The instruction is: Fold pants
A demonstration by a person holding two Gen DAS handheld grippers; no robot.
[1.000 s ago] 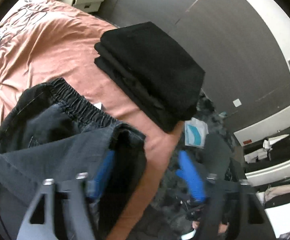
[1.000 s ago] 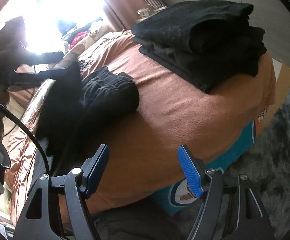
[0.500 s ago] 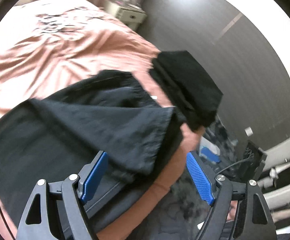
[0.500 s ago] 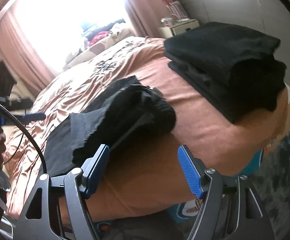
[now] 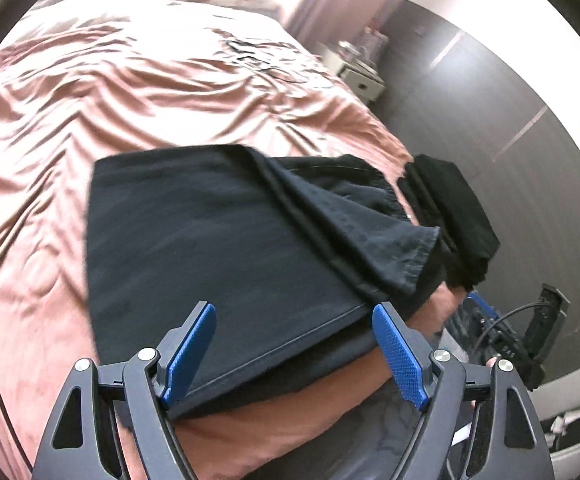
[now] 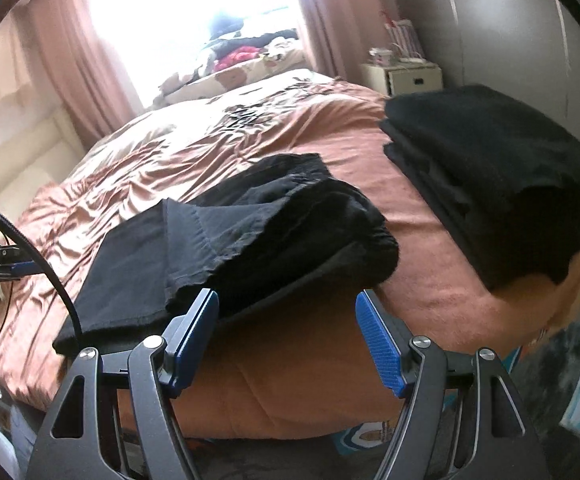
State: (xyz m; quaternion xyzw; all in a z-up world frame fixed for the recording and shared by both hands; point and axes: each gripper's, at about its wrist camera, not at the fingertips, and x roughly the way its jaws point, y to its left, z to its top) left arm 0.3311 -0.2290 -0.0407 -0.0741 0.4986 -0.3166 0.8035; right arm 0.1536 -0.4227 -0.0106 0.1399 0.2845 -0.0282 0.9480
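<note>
Dark grey pants (image 5: 218, 240) lie folded over on the salmon bedspread (image 5: 90, 92) near the bed's front edge, leg hems laid across the waistband side. In the right wrist view the pants (image 6: 226, 236) lie just beyond the fingers. My left gripper (image 5: 293, 344) is open and empty, hovering over the near edge of the pants. My right gripper (image 6: 286, 336) is open and empty, close to the pants' near edge above the bed's side.
A stack of folded black garments (image 6: 497, 176) sits at the bed's right corner, also in the left wrist view (image 5: 453, 216). A cream nightstand (image 6: 405, 76) stands by the dark wardrobe wall (image 5: 489, 92). Pillows and clothes (image 6: 242, 56) lie by the window. A grey rug (image 6: 561, 360) covers the floor.
My left gripper let go of the pants leg, which now lies folded over the waistband, and pulled back. Both cameras rose and drew away from the bed edge.
</note>
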